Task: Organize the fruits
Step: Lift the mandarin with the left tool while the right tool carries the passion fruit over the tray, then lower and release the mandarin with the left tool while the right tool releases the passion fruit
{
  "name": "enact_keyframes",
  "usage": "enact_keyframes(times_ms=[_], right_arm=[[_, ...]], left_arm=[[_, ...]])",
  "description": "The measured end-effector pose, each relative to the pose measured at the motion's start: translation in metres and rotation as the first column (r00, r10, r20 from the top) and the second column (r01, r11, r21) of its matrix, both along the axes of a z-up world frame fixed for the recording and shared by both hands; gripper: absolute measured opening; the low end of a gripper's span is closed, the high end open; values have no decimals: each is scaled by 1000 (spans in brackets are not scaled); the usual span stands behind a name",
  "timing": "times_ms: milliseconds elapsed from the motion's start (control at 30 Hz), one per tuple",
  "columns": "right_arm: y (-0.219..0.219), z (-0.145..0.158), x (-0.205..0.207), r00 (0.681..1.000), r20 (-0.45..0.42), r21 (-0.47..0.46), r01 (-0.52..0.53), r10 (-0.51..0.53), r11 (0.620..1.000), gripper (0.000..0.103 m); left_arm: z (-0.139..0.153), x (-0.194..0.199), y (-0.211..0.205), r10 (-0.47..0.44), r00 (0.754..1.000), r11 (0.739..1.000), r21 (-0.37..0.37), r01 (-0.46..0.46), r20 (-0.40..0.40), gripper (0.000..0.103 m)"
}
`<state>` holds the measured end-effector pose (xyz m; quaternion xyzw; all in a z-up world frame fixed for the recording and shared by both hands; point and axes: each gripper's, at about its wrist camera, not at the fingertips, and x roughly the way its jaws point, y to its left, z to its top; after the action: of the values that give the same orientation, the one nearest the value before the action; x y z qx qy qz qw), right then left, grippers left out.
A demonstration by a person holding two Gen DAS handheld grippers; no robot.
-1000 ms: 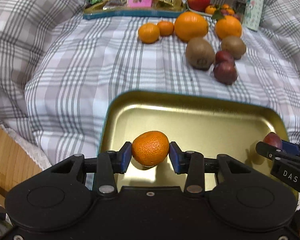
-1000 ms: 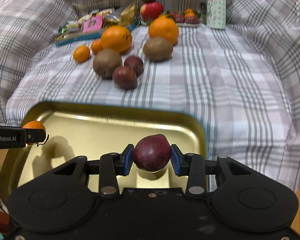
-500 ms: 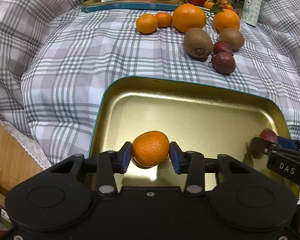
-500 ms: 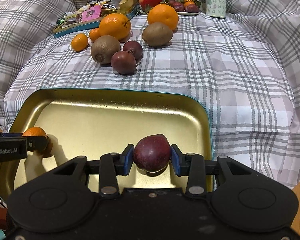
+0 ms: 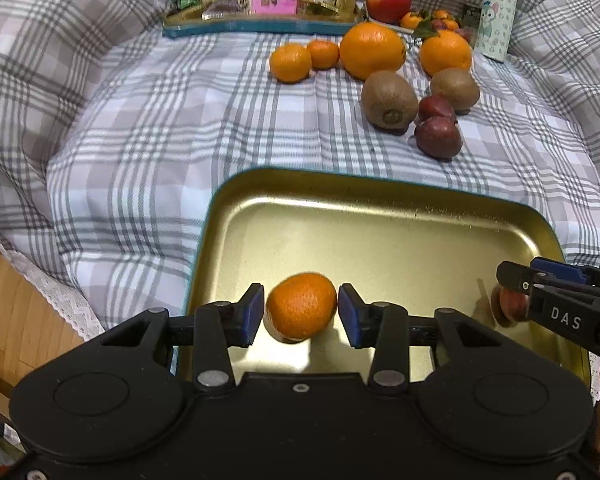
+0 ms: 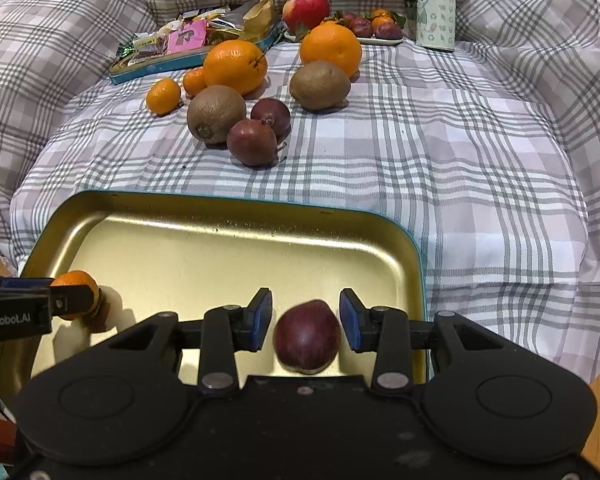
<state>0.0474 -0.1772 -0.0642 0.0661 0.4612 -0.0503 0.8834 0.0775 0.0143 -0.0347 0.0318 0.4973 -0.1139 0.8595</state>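
Left gripper [image 5: 301,314] jaws apart, tangerine [image 5: 301,311] loose between them on the tray [image 5: 380,200]. Right gripper [image 6: 305,323] jaws apart, purple fruit [image 6: 307,335] between them, untouched.

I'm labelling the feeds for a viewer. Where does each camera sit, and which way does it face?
Left wrist: on the left claw, looking down at the mandarin in the gold tray; own fingers show.
Right wrist: on the right claw, over a dark red fruit; own fingers show.
Shared: tray, both fruits, plaid cloth beyond.
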Motion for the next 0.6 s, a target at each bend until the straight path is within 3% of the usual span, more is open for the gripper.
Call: enact_keyframes(times_ms=[600], right_arm=[[-3,5,2,1000,14,1,10,-10,1000,40]], left_arm=[[3,5,-2,14,1000,1000,0,-14,0,49]])
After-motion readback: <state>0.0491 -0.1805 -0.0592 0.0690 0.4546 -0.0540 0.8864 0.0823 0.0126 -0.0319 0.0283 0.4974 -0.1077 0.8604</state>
